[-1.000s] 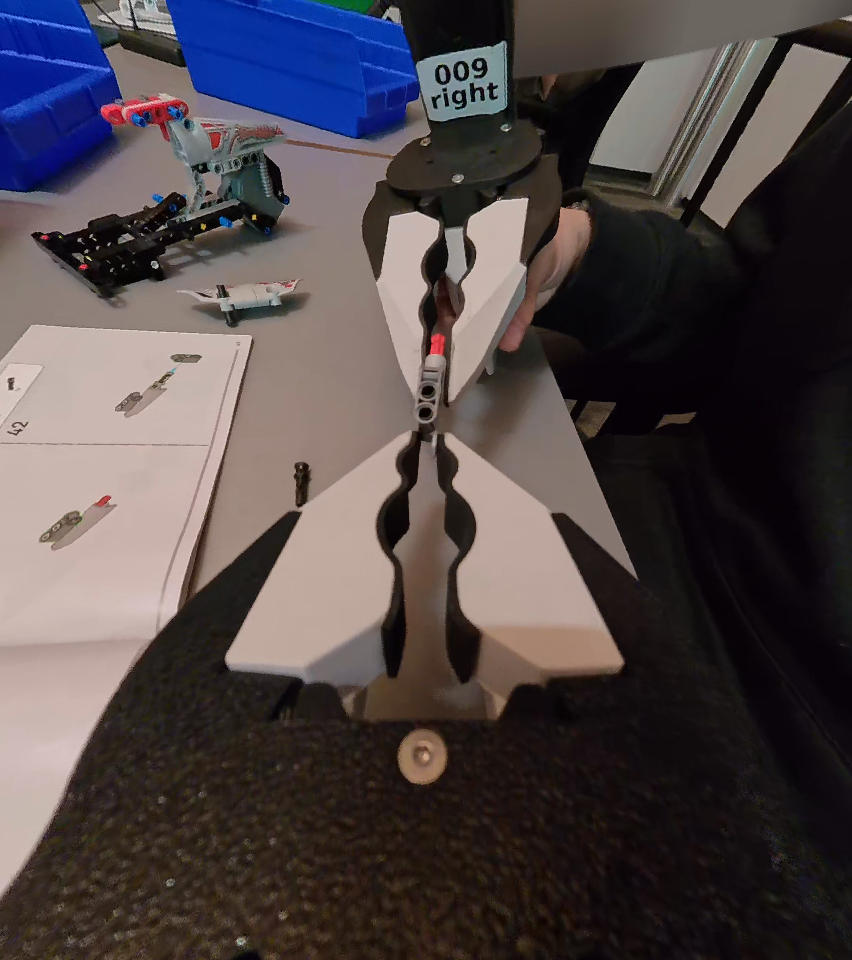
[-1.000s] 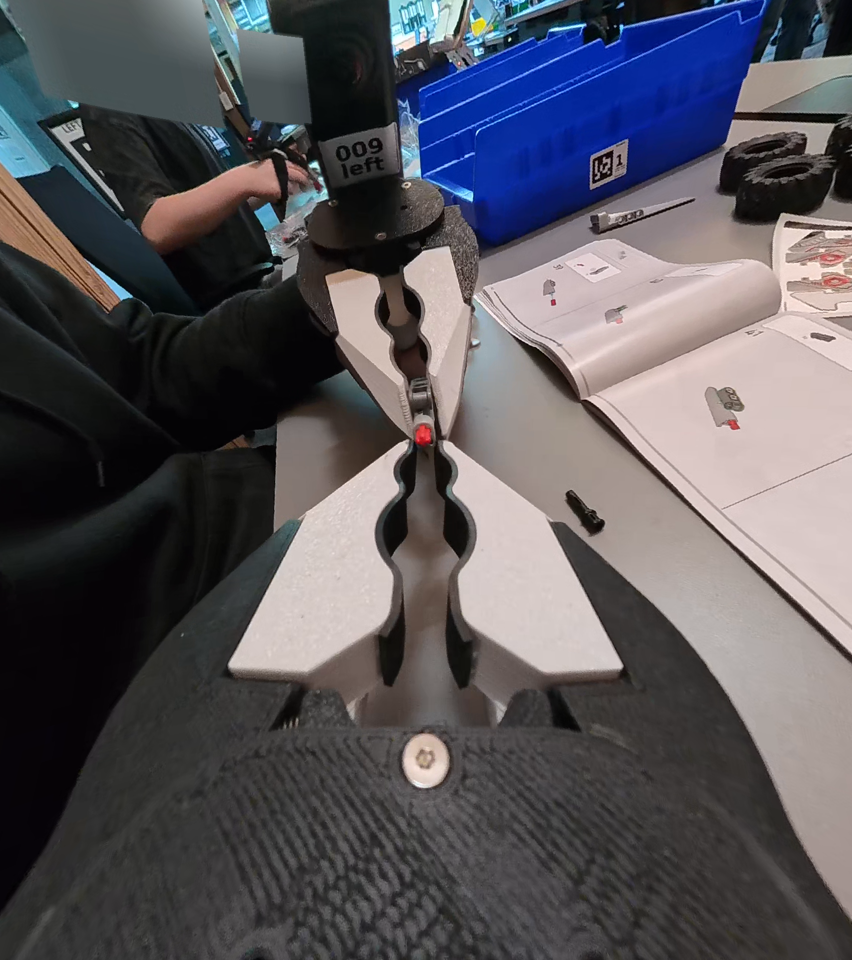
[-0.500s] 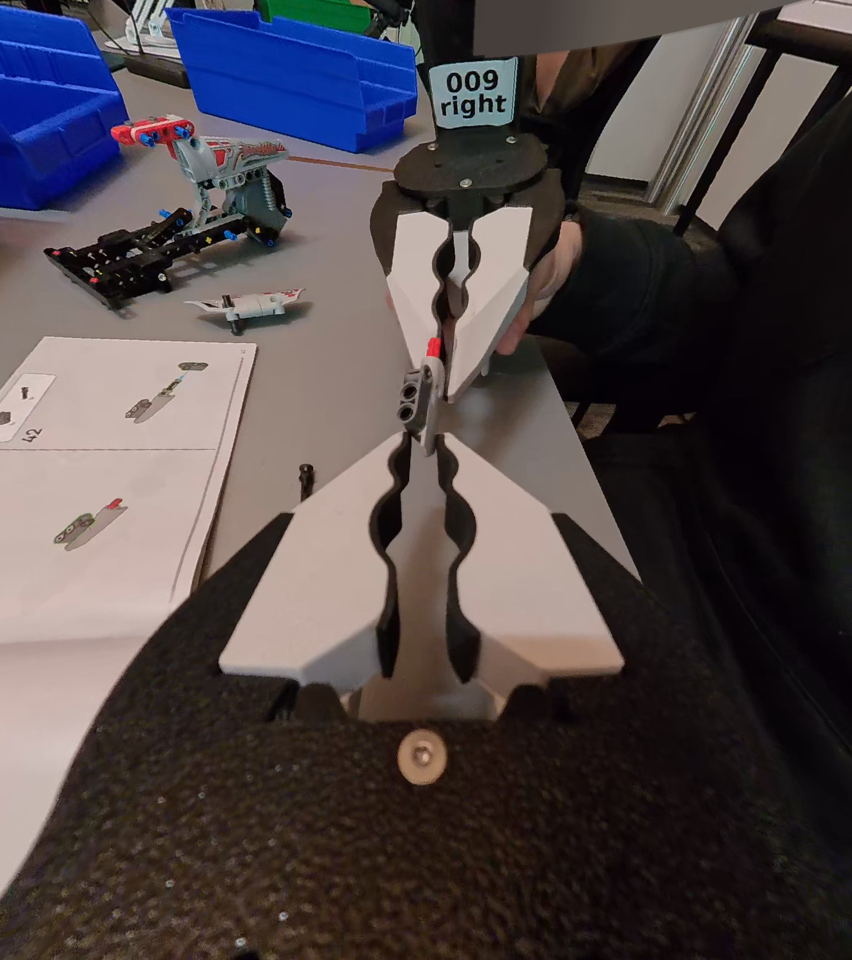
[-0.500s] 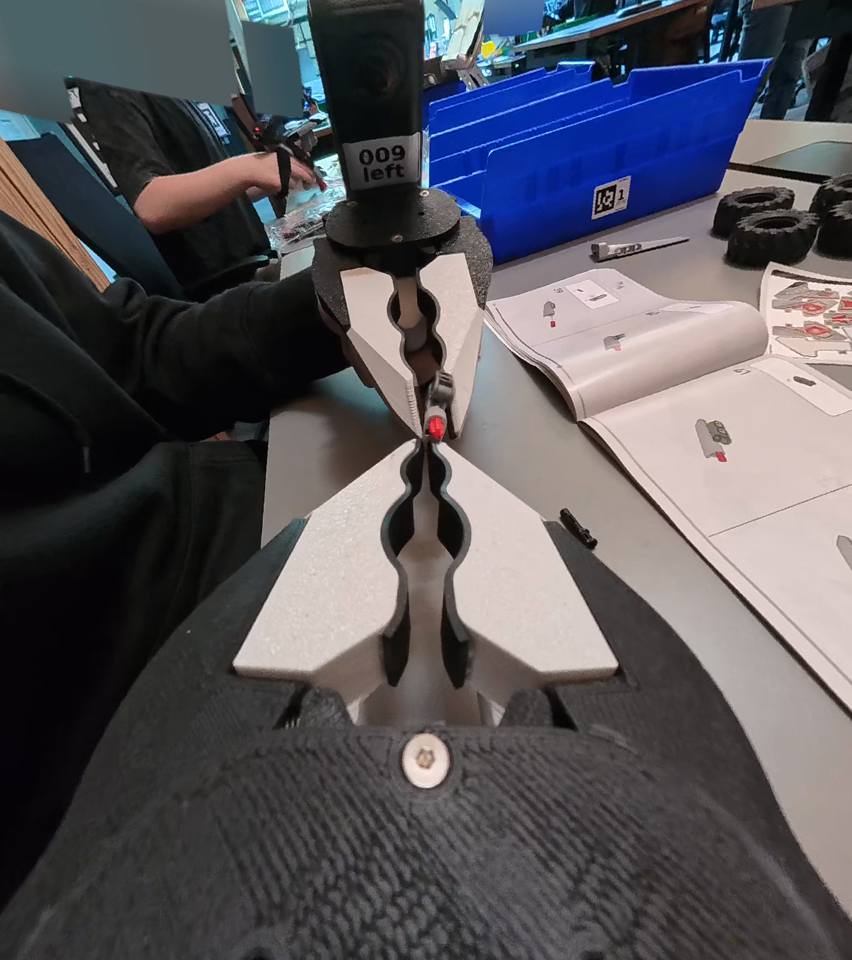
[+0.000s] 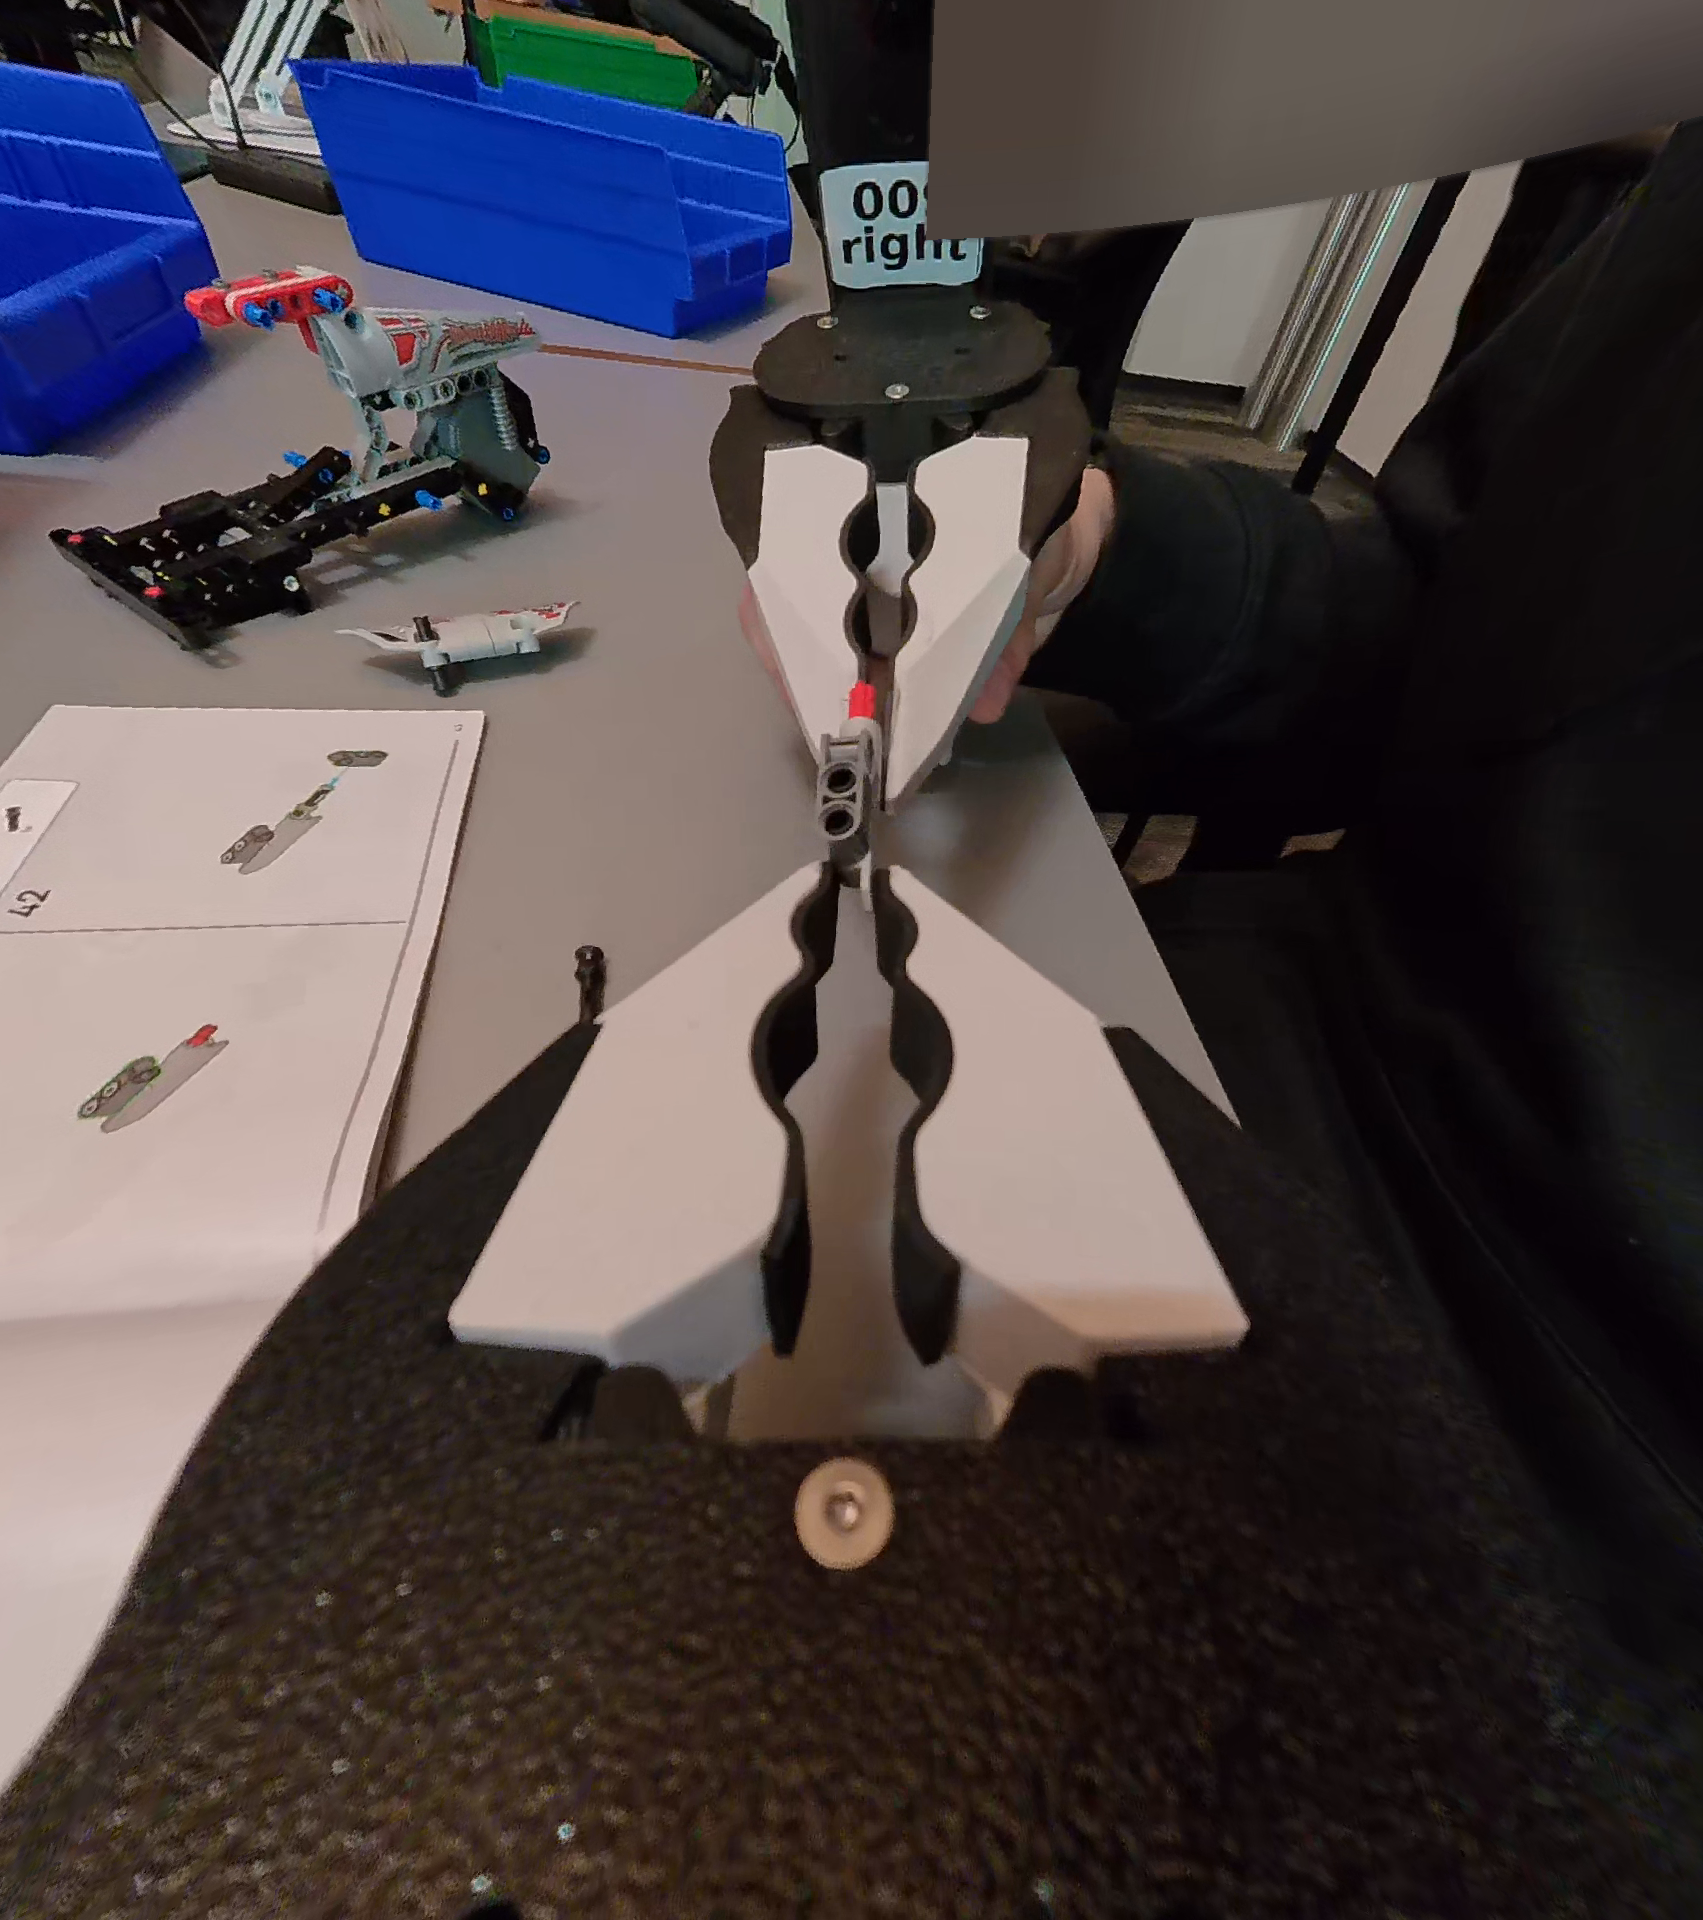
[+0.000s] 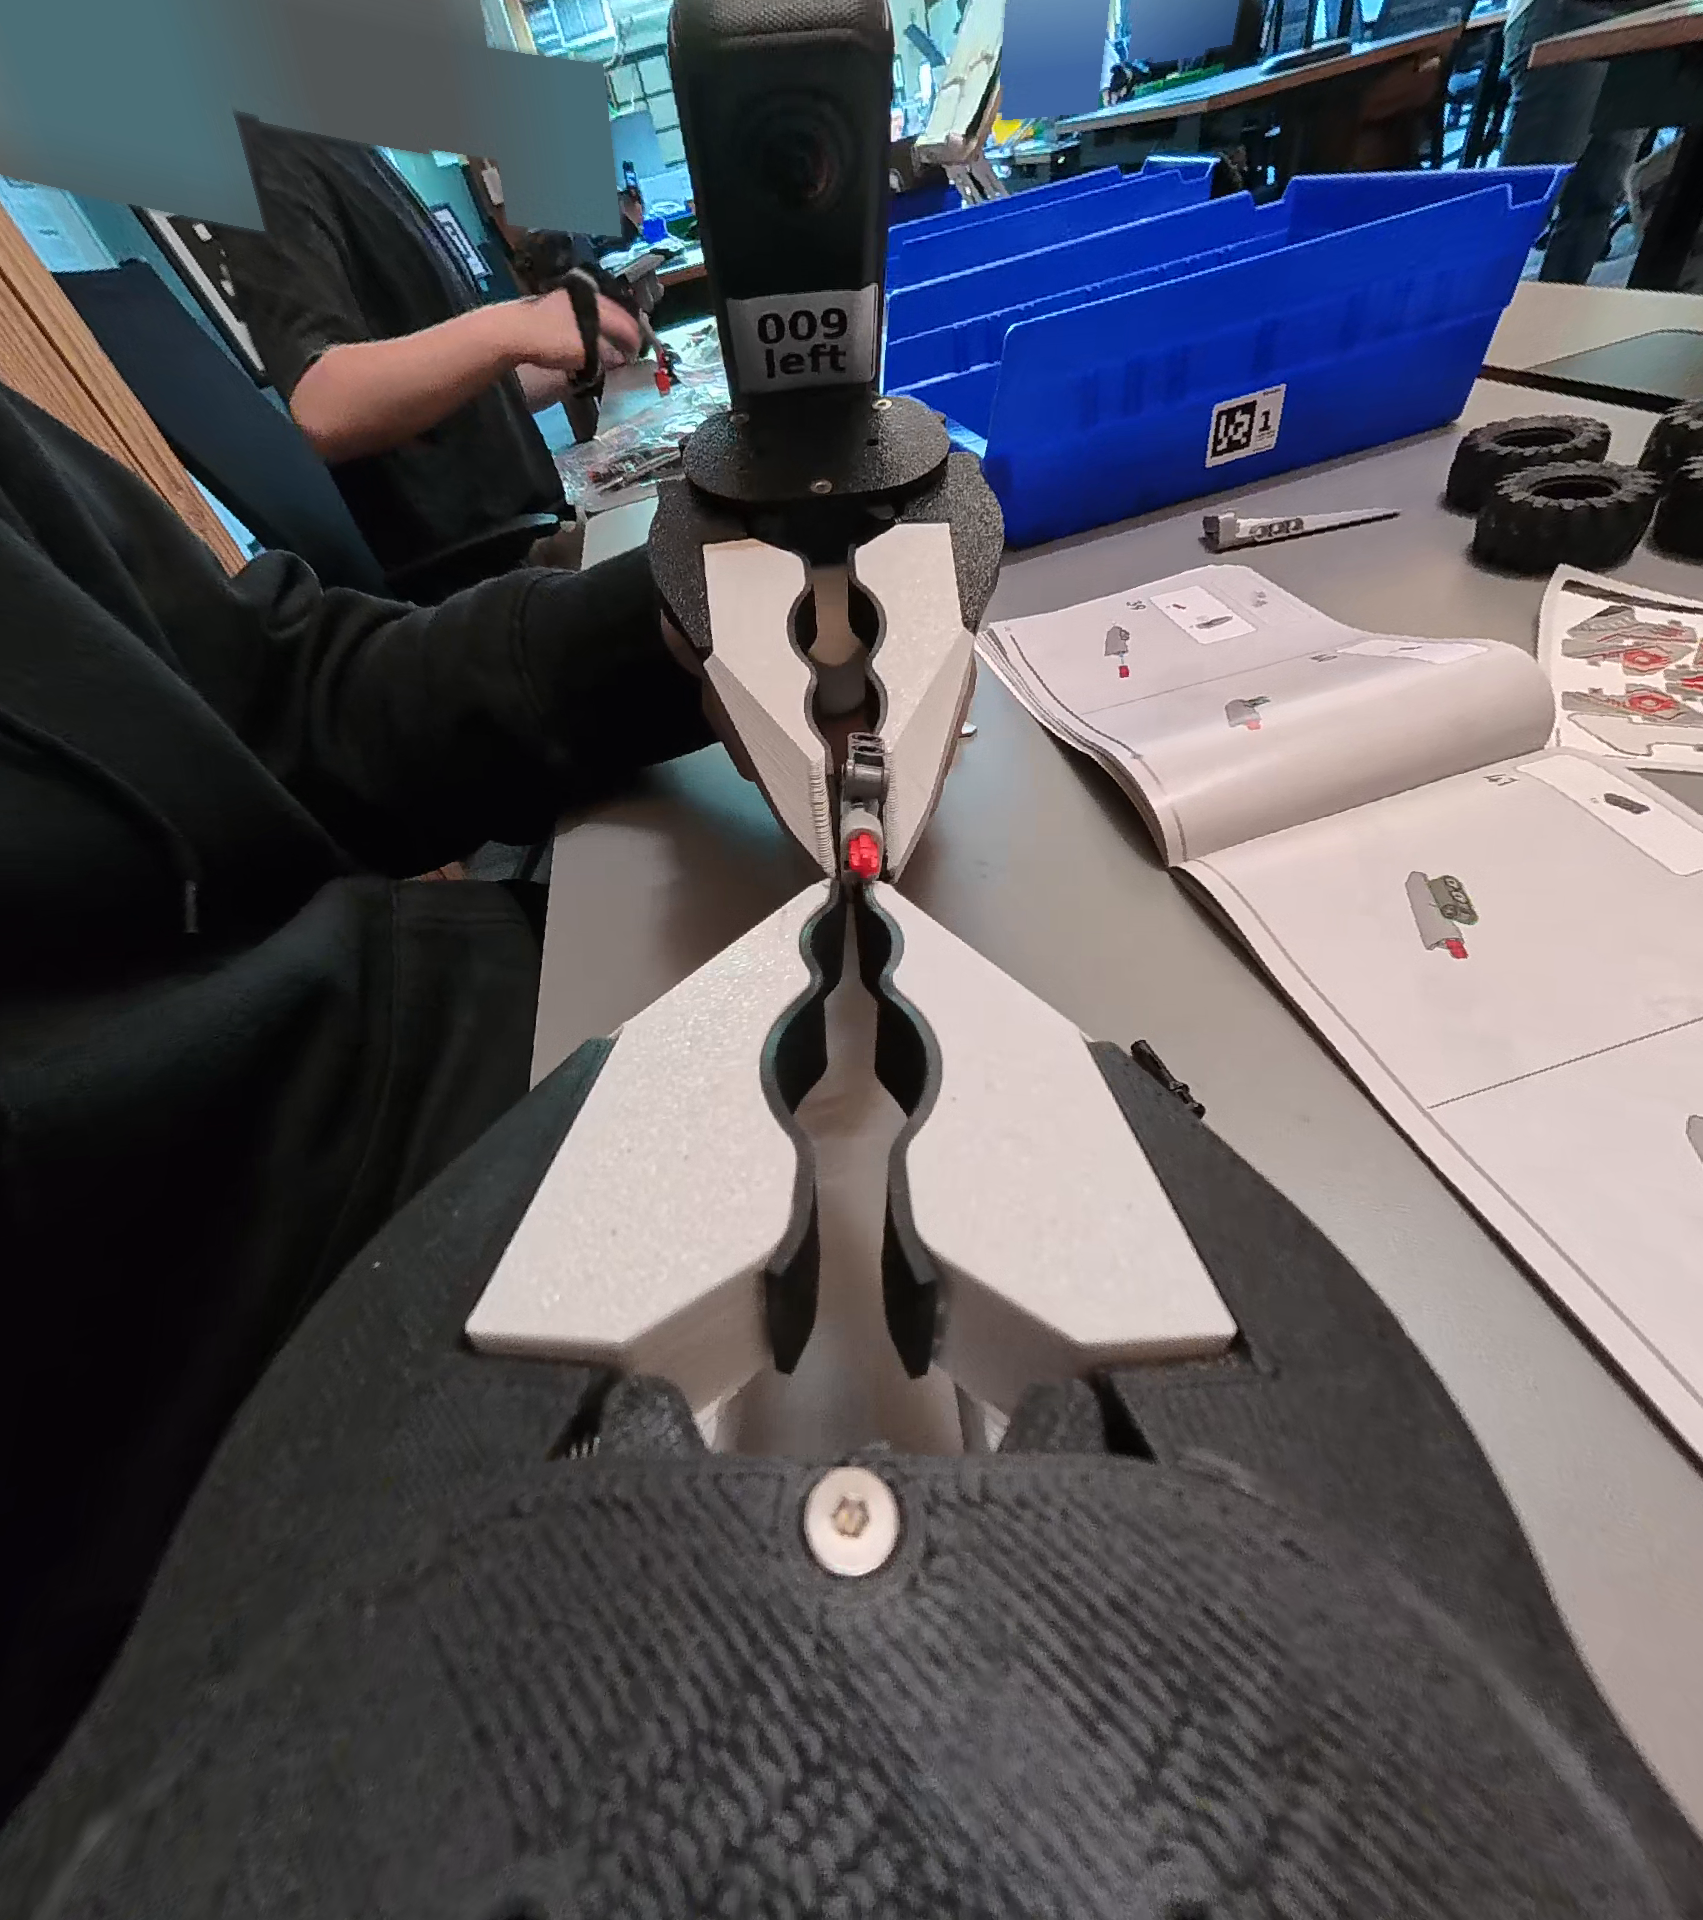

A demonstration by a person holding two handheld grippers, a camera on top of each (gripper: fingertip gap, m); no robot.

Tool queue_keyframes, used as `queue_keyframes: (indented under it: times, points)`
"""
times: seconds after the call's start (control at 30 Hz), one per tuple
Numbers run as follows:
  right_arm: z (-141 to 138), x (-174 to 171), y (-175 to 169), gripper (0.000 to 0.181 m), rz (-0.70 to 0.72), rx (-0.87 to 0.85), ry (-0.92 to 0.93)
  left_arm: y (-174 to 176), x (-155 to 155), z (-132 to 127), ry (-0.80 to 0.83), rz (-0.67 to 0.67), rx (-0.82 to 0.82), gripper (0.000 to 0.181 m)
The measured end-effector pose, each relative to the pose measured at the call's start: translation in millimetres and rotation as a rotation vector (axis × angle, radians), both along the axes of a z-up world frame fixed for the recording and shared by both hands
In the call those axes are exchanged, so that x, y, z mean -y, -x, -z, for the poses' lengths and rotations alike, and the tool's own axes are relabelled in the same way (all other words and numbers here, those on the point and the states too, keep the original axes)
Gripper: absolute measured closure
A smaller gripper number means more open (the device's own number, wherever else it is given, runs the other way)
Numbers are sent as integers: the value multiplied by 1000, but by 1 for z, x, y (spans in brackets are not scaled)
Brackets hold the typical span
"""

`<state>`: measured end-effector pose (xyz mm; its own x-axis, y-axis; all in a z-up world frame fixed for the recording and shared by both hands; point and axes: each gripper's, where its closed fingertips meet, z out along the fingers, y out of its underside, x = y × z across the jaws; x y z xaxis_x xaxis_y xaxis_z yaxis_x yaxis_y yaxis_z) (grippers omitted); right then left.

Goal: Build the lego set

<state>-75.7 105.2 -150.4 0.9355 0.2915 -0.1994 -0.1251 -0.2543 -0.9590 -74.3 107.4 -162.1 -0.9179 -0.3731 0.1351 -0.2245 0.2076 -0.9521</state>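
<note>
My two grippers meet tip to tip over the table's near edge. My left gripper (image 5: 852,883) is shut on a small grey lego piece (image 5: 842,795) with two round holes. A red pin (image 5: 859,698) sticks out of its far end, between the fingers of my right gripper (image 5: 870,764). In the right wrist view my right gripper (image 6: 849,899) is shut at the red pin (image 6: 862,852). The grey piece (image 6: 866,774) sits behind it between the left gripper's fingers (image 6: 795,790). The piece is held in the air above the table.
An open instruction booklet (image 5: 151,987) (image 6: 1449,883) lies beside the grippers, with a loose black pin (image 5: 589,971) at its edge. Farther off are the part-built black and grey model (image 5: 307,499), a small white winged piece (image 5: 473,639), blue bins (image 6: 1190,343), black tyres (image 6: 1564,509) and a sticker sheet (image 6: 1688,675). The grippers are tip to tip, or close to it.
Half a second ago the grey piece was tilted to the left between the tips. Now it is back in line with both grippers, which stay tip to tip.
</note>
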Motion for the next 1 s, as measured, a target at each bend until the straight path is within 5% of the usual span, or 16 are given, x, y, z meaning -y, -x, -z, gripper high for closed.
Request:
queue_keyframes:
  times: [0.03, 0.3, 1.0]
  points:
    - [0, 0, 0, 181, 0, 0, 2, 0, 0, 0, -3, 1, 0, 177]
    - [5, -1, 5, 181, -33, 3, 34, 5, -1, 9, -60, 22, -4, 174]
    - [-7, -3, -6, 181, 22, -43, -47, -1, -2, -9, 104, -10, -65, 168]
